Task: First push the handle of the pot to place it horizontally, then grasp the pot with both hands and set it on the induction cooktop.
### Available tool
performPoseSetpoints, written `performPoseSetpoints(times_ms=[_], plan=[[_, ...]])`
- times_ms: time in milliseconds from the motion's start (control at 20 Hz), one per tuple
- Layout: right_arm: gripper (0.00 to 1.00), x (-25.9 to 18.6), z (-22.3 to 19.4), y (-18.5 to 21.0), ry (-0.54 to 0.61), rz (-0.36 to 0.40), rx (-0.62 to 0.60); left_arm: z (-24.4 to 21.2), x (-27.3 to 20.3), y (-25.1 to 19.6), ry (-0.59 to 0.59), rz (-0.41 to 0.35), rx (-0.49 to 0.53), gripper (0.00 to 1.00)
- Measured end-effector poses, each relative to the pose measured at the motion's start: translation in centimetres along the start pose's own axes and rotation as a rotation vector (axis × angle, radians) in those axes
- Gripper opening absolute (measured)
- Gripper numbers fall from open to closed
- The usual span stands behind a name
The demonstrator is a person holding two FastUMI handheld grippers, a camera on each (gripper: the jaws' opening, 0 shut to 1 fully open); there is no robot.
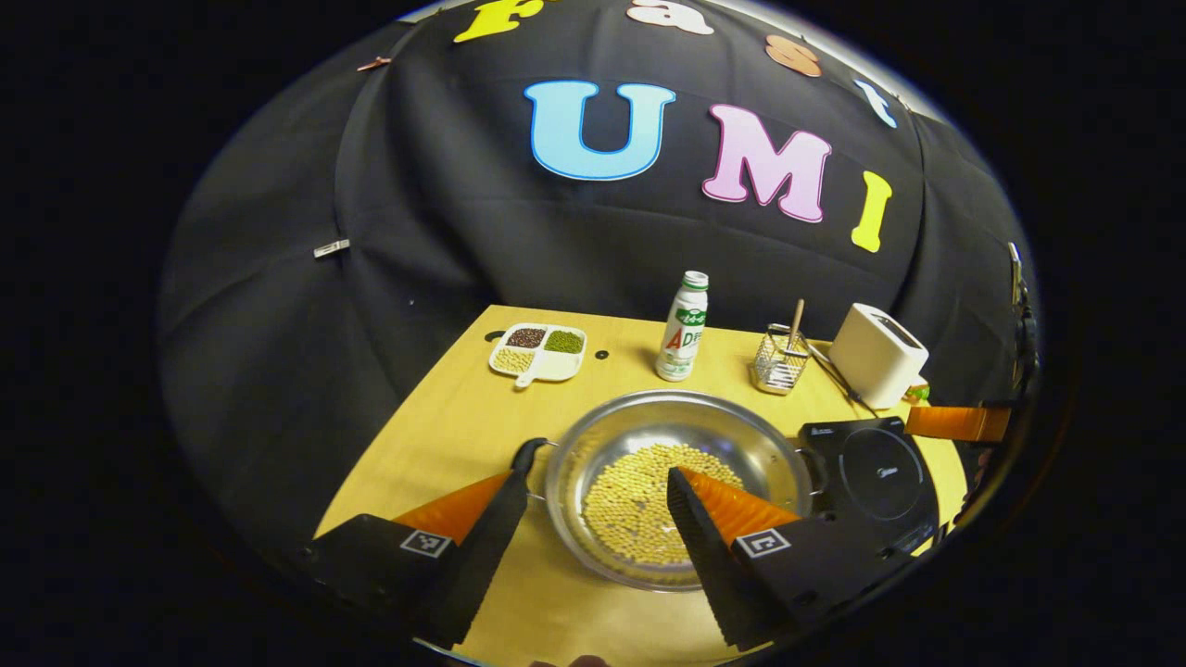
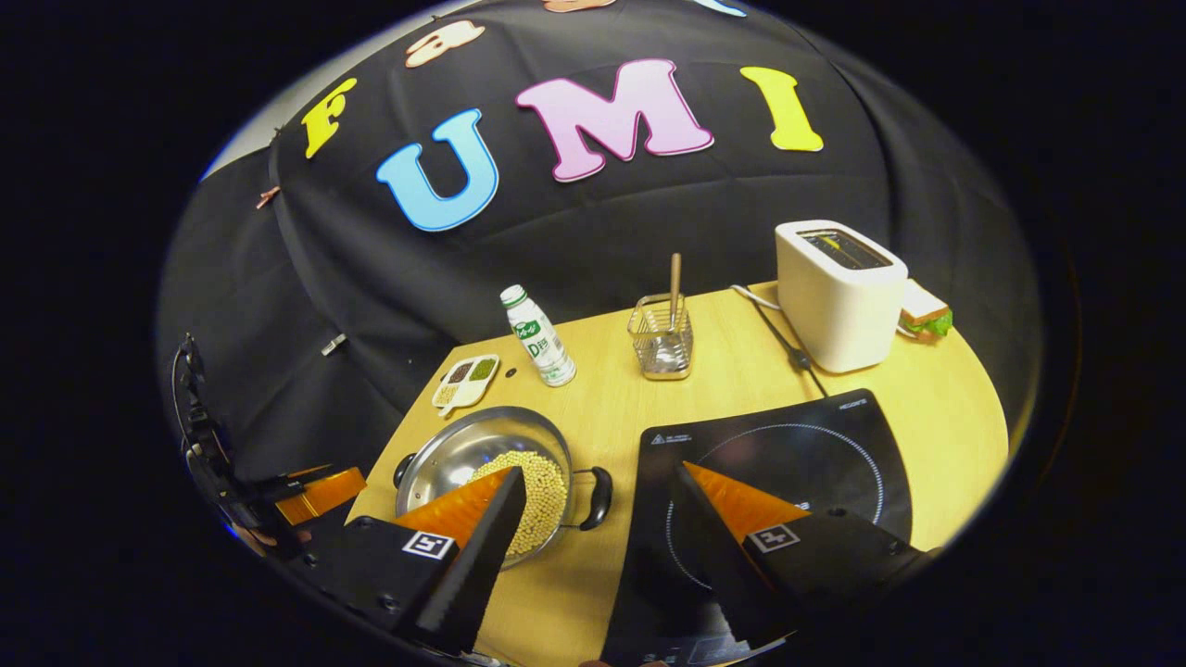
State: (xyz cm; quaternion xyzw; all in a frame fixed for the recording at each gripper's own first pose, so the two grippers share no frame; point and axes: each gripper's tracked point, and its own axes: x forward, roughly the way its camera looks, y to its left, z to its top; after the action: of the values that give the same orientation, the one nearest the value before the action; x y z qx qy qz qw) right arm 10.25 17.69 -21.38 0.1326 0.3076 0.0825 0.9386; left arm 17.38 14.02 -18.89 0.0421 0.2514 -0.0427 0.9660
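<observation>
A steel pot [image 1: 649,431] holding yellow beans sits on the wooden table, one black handle [image 1: 528,456] on its left and one [image 1: 815,468] on its right. My left gripper [image 1: 598,477] is open above the pot's left side, one finger by the left handle and the other over the beans. The black induction cooktop [image 1: 871,472] lies right of the pot. In the right gripper view, my right gripper [image 2: 598,474] is open, and the pot's [image 2: 454,463] right handle [image 2: 600,496] shows between its fingers. Its right finger hangs over the cooktop [image 2: 788,445].
Along the back stand a divided grain tray [image 1: 539,352], a white bottle [image 1: 683,326], a wire basket with a wooden stick [image 1: 780,359] and a white toaster [image 2: 839,295] with its cable [image 2: 788,347]. A sandwich [image 2: 927,310] lies beside the toaster.
</observation>
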Motion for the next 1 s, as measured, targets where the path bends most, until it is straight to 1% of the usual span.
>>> performPoseSetpoints(times_ms=[50,200,300,450,550,700,850,1000], plan=[[0.99,1.3,-1.0,0.5,0.029,-0.007,0.008,0.0,0.7,0.8,-0.004,-0.013,0.014,0.95],[0.99,4.0,-2.5,1.1,0.054,-0.038,-0.016,-0.8,3.4,3.2,0.0,-0.039,0.039,0.96],[0.99,5.4,-3.8,1.3,0.077,-0.053,-0.028,-1.4,5.1,4.2,0.006,-0.057,0.028,0.95],[0.99,7.3,-5.7,1.4,0.113,-0.071,-0.01,-2.1,7.1,5.0,0.005,-0.085,0.014,0.96],[0.99,8.1,-6.7,0.7,0.122,-0.098,-0.025,-2.9,8.6,5.3,0.02,-0.101,-0.001,0.95],[0.99,8.7,-8.2,1.0,0.148,-0.099,-0.024,-4.1,10.2,4.5,0.049,-0.148,-0.041,0.96],[0.99,9.4,-9.4,1.2,0.163,-0.1,-0.064,-5.2,11.1,3.1,0.086,-0.208,-0.079,0.95],[0.99,10.3,-9.0,1.1,0.142,-0.115,-0.082,-5.7,12.1,2.4,0.111,-0.246,-0.073,0.95]])
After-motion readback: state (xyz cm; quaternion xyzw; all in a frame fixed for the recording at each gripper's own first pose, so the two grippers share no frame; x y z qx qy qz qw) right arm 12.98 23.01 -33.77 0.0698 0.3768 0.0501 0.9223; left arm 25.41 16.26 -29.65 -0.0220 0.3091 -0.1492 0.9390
